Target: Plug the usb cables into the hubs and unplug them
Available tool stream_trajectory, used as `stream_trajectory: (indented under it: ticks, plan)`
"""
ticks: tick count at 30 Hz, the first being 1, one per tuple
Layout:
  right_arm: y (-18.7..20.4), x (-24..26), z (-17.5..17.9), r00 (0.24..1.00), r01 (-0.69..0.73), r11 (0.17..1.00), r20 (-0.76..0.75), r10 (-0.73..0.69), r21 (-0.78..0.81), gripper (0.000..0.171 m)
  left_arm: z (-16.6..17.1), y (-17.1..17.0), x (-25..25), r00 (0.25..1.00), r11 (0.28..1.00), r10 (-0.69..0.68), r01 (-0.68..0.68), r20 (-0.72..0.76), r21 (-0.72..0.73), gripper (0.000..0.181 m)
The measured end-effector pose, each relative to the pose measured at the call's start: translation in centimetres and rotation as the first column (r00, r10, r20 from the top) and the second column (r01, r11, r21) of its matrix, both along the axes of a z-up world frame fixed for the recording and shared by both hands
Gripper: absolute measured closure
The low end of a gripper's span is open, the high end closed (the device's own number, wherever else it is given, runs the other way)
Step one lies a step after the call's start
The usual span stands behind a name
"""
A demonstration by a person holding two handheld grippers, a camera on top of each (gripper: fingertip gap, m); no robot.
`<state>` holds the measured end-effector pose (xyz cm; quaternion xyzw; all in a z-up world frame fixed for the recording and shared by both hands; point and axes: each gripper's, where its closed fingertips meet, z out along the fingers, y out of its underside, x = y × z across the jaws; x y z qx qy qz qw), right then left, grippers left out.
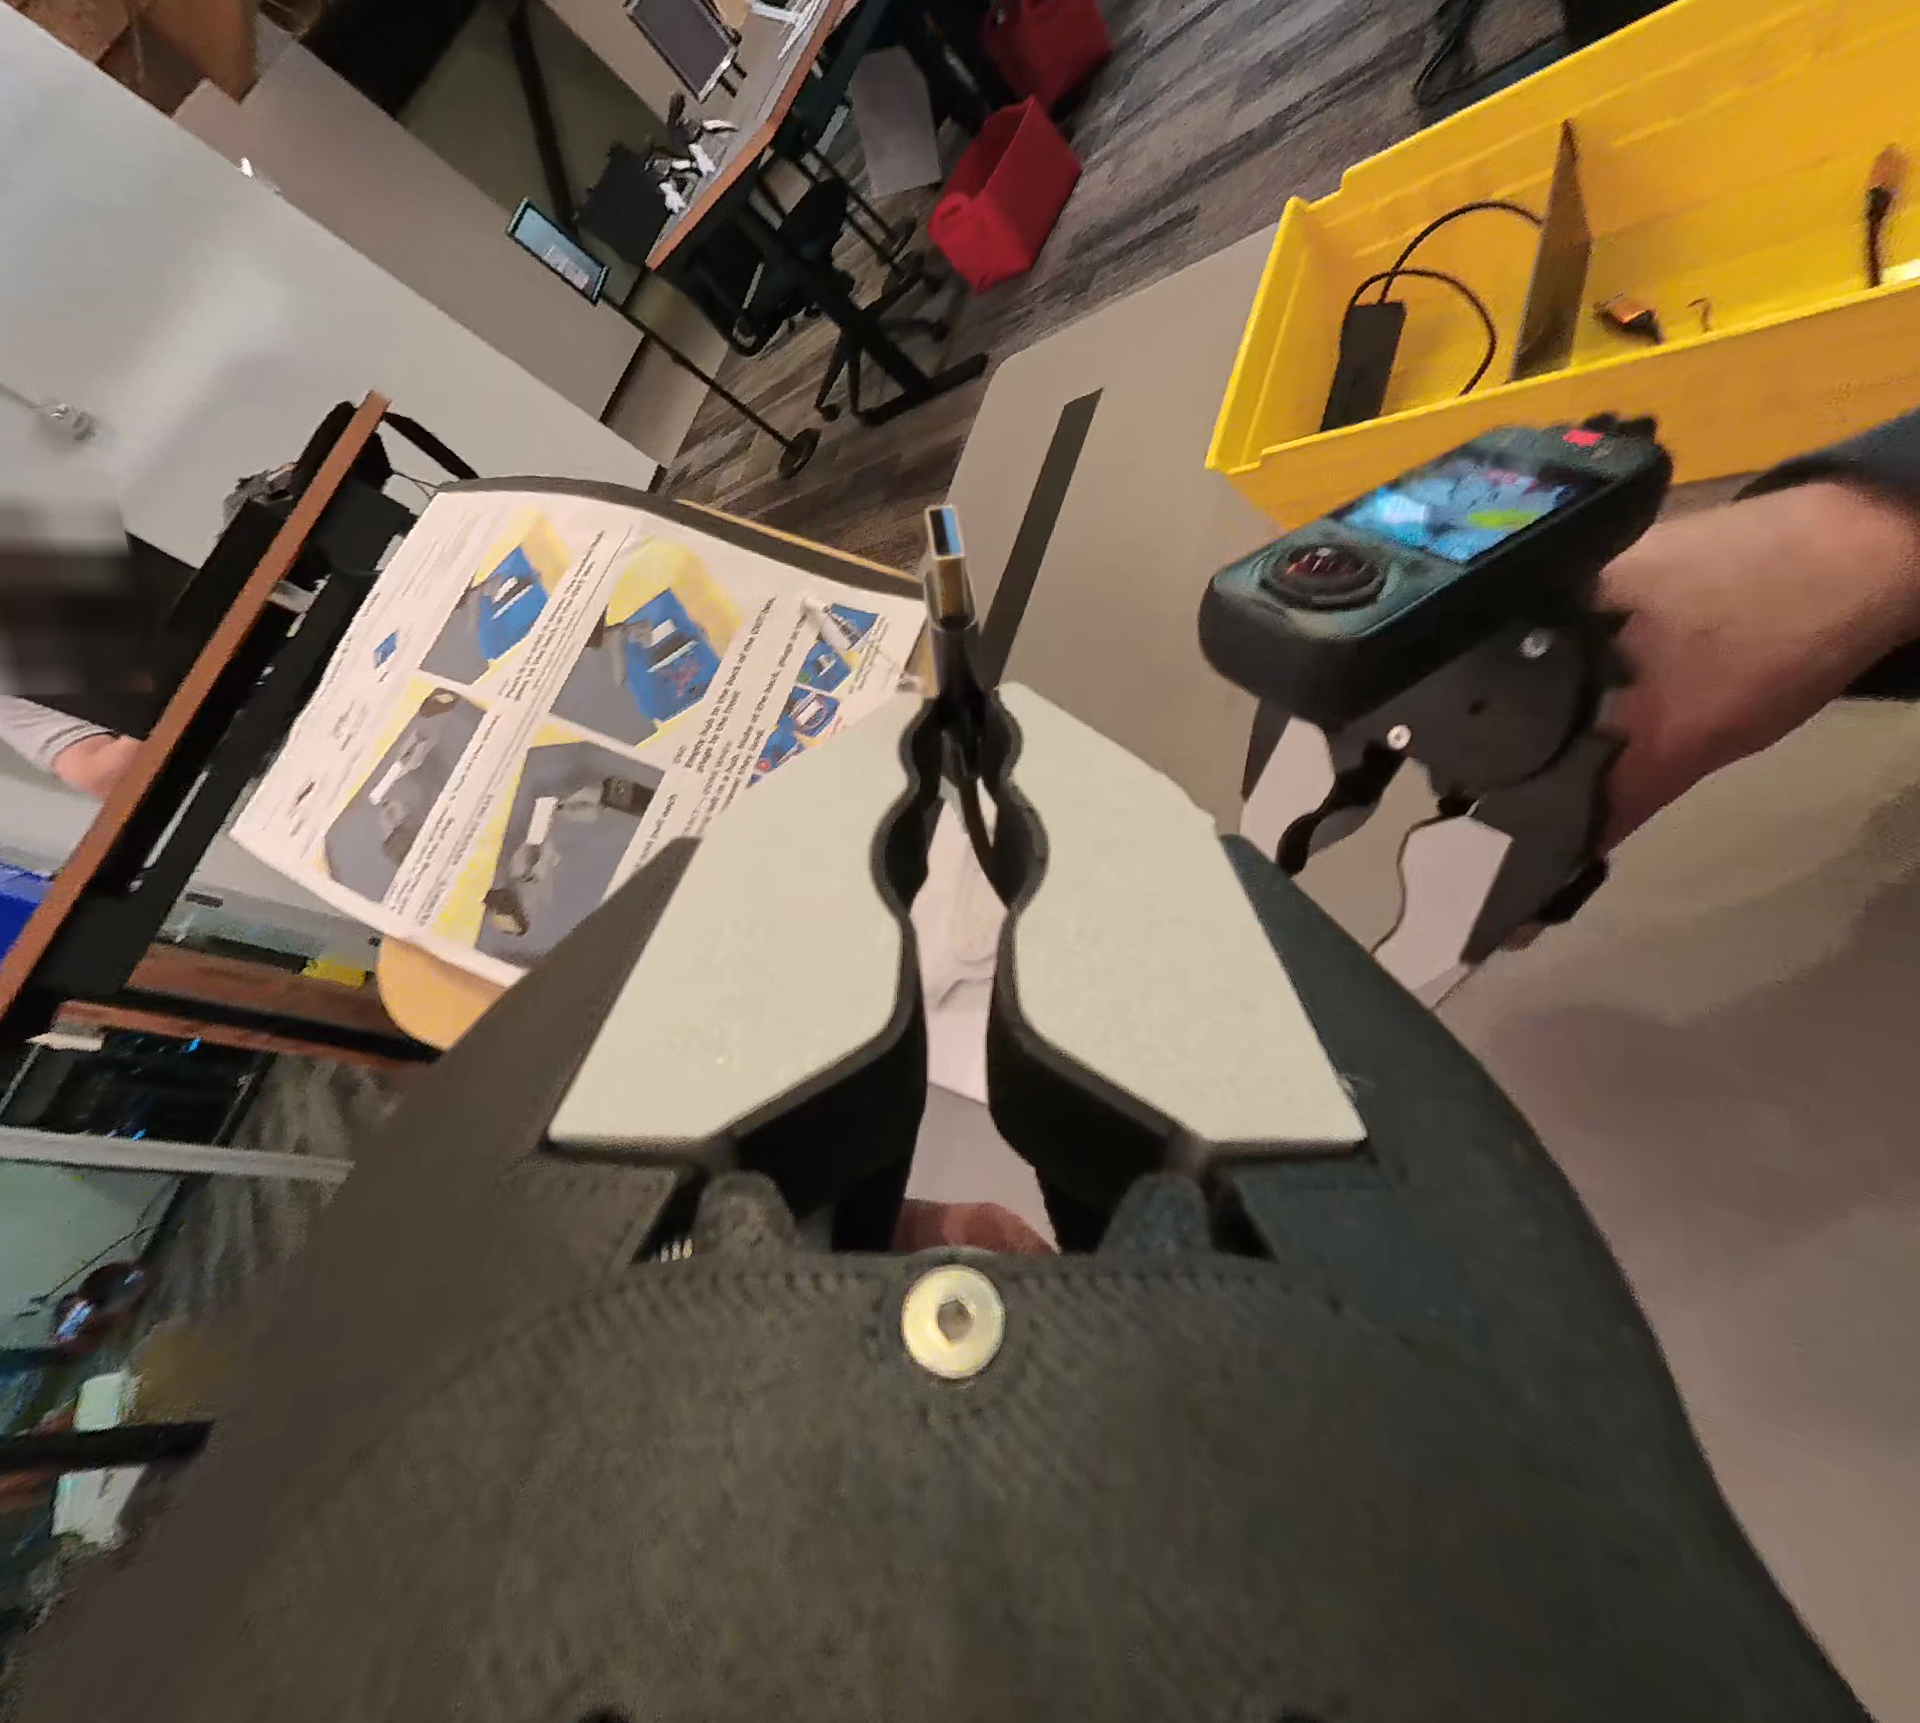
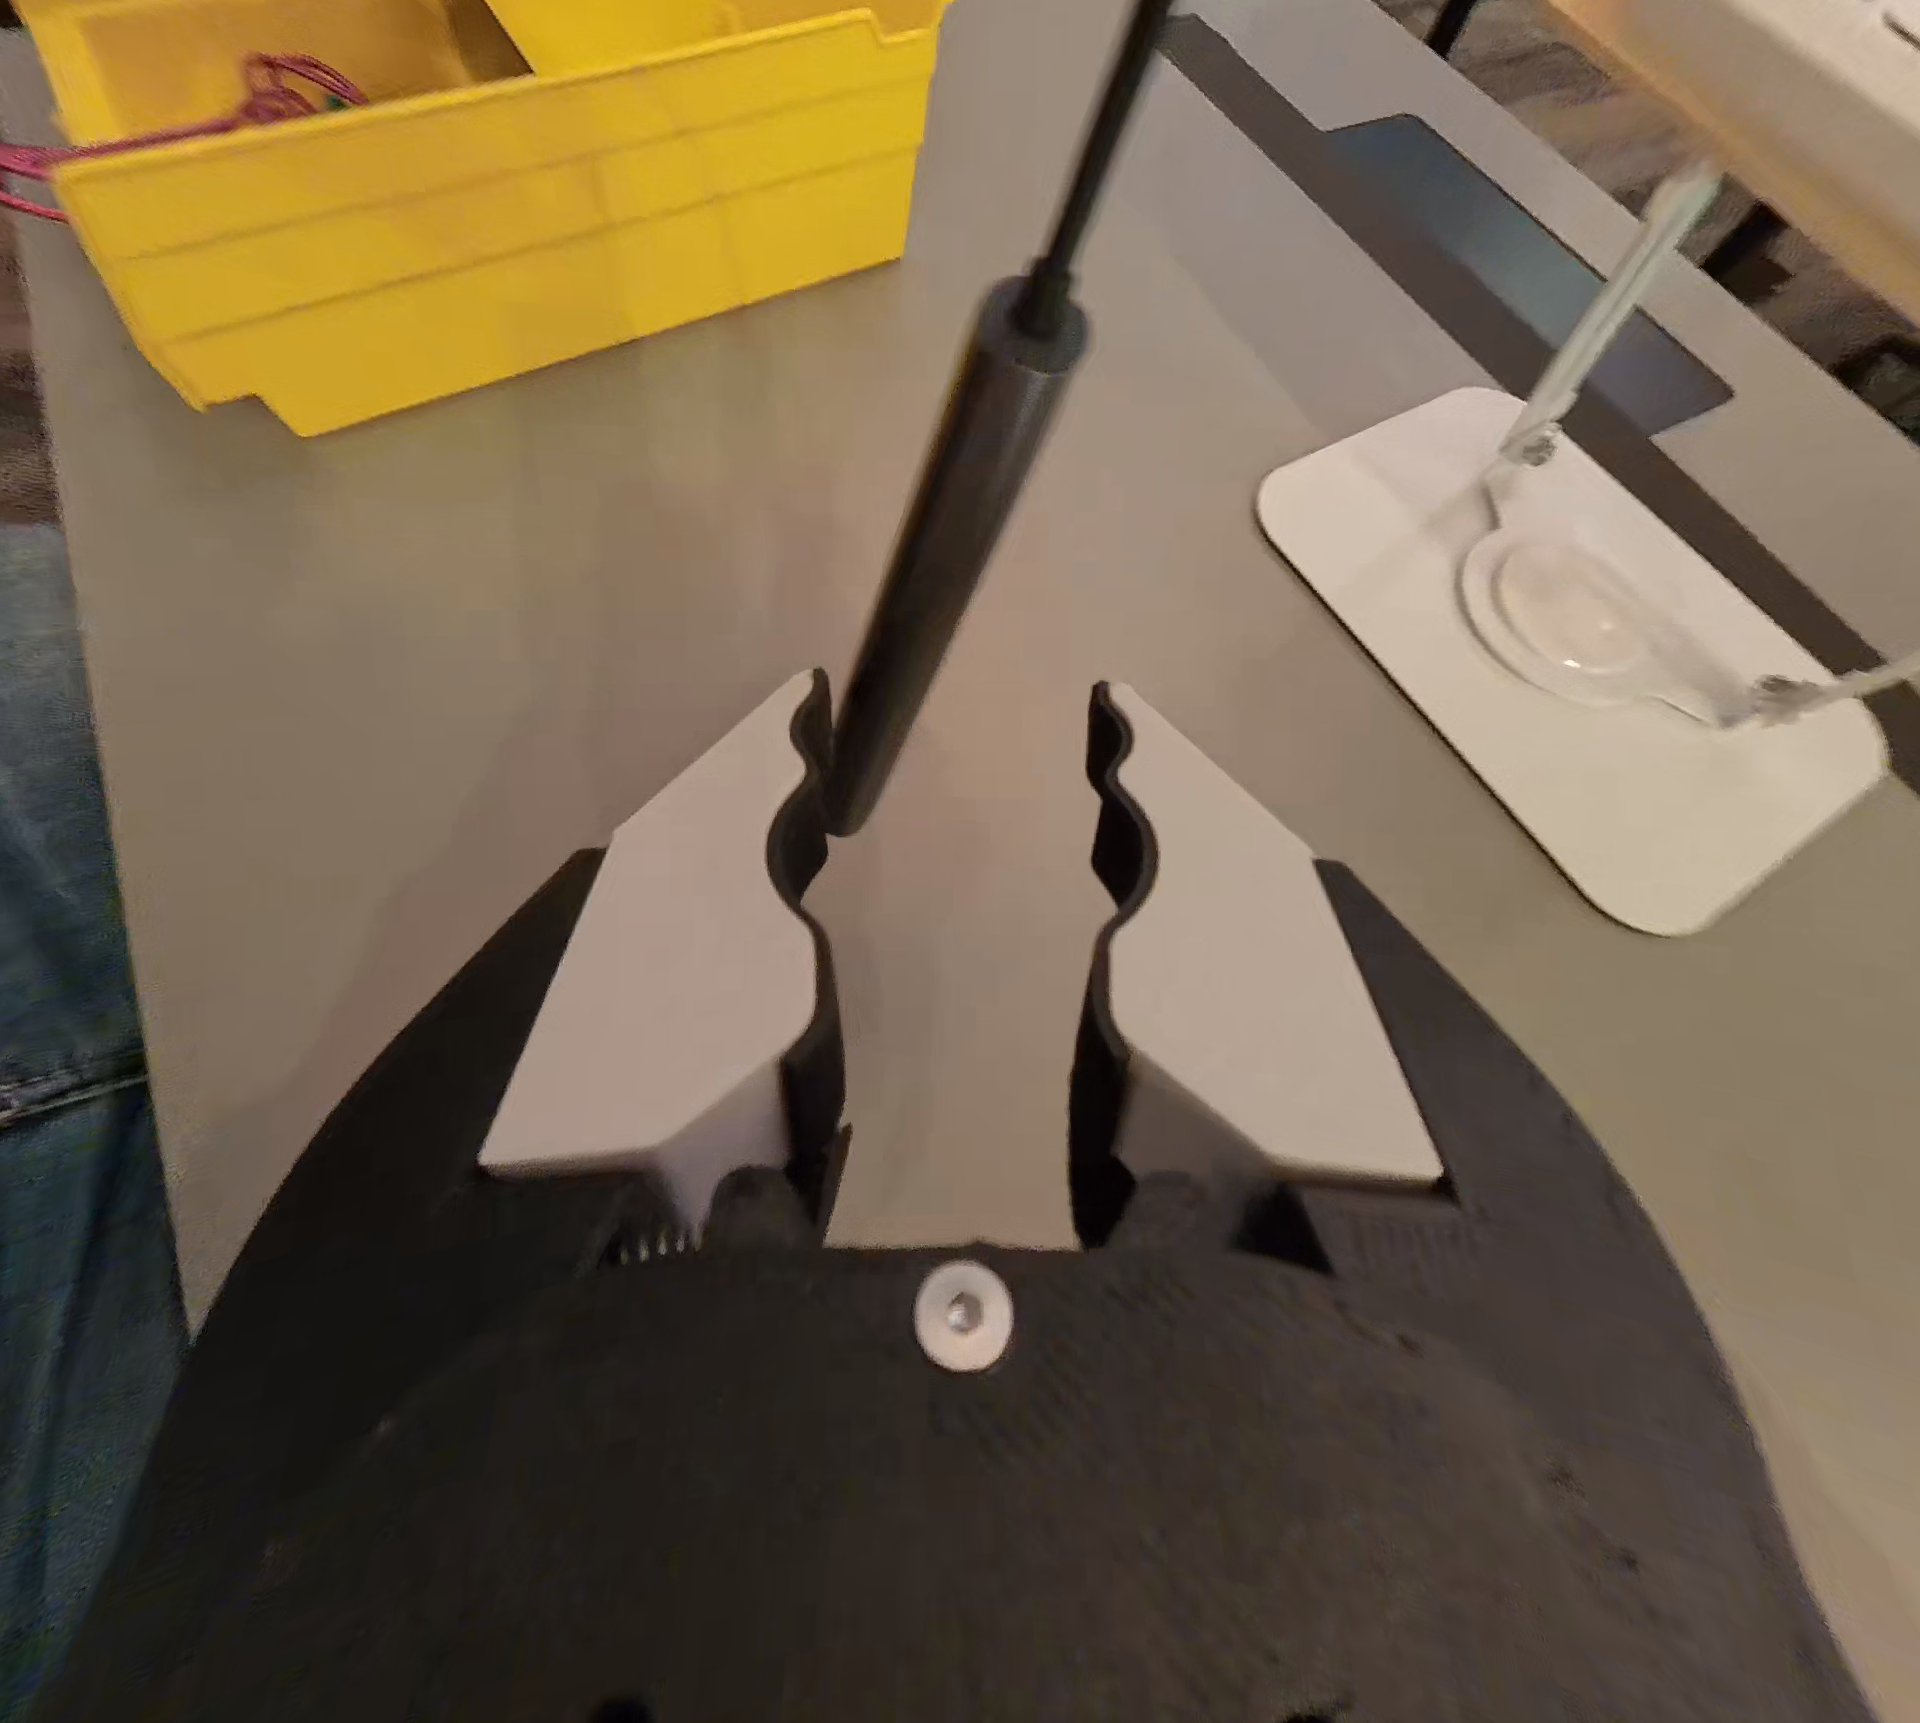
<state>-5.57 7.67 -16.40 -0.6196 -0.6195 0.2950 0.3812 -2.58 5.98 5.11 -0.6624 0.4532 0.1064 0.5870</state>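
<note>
Between the closed fingers of the left tool [image 1: 951, 728], a USB cable [image 1: 971, 826] was clamped just behind its connector, the USB-A plug [image 1: 948, 577] sticking out past the tips in mid-air above the grey worktop [image 1: 1683, 1154]. Right tool [image 2: 961, 764] had its fingers well apart; a dark slim hub [image 2: 951, 551] leaned between them, its lower end touching the left finger [image 2: 805, 780] only, not clamped, a black cord [image 2: 1127, 52] running up from its top. Left wrist view showed the right tool [image 1: 1382, 852] off to the right, held in a hand [image 1: 1756, 645]. Yellow divided bin [image 2: 540, 219] sat on the worktop beyond, with another hub [image 1: 1366, 359] and cable in one compartment. White stand base [image 2: 1558, 634] sat right of the right tool; printed instruction sheet [image 1: 582, 717] stood behind the plug.
</note>
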Motion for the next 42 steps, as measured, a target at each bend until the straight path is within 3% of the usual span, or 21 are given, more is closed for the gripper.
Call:
stream_trajectory:
  ticks: [2,4,9,15,21,23,29,34,42]
  plan:
    - [-0.6,-0.5,-0.2,0.999,-0.041,0.999,-0.032,0.04,-0.028,0.144,-0.2,0.1,0.6,1.0,1.0,-0.013,0.012,0.014,0.002,0.174]
    - [-0.9,-0.8,-0.2,0.996,-0.066,0.997,-0.062,0.064,-0.025,0.153,-0.4,0.1,1.1,0.999,1.0,-0.026,0.026,0.034,-0.01,0.174]
    - [-0.4,-0.4,-0.1,0.99,-0.075,0.992,-0.13,0.062,-0.097,0.156,-0.4,-0.5,1.2,0.997,0.999,-0.034,0.035,0.064,-0.003,0.174]
    - [2.4,2.1,0.3,0.985,0.042,0.996,-0.162,-0.055,-0.083,0.157,-2.3,-1.7,-0.8,0.991,0.997,-0.017,0.027,0.135,-0.067,0.174]
    - [5.8,4.8,-0.5,0.985,0.162,0.975,-0.092,-0.149,0.155,0.157,-7.7,-4.2,-1.8,0.989,0.976,-0.025,0.056,0.148,-0.209,0.171]
    - [6.6,5.4,-0.6,0.984,0.175,0.948,-0.063,-0.164,0.265,0.158,-8.9,-5.3,-2.0,0.978,0.957,-0.046,0.102,0.205,-0.272,0.178]
    - [7.9,6.5,-1.2,0.986,0.158,0.877,-0.025,-0.165,0.454,0.158,-8.8,-6.2,-5.2,0.937,0.944,0.024,0.093,0.347,-0.317,0.166]
    - [6.7,5.7,-1.2,0.997,0.065,0.799,-0.01,-0.074,0.598,0.157,-10.6,-4.4,-5.1,0.916,0.916,0.095,0.072,0.389,-0.395,0.153]
    - [3.2,4.0,0.0,0.996,-0.054,0.642,-0.004,0.088,0.765,0.157,-18.4,0.0,-2.1,0.87,0.803,0.238,0.074,0.432,-0.592,0.132]
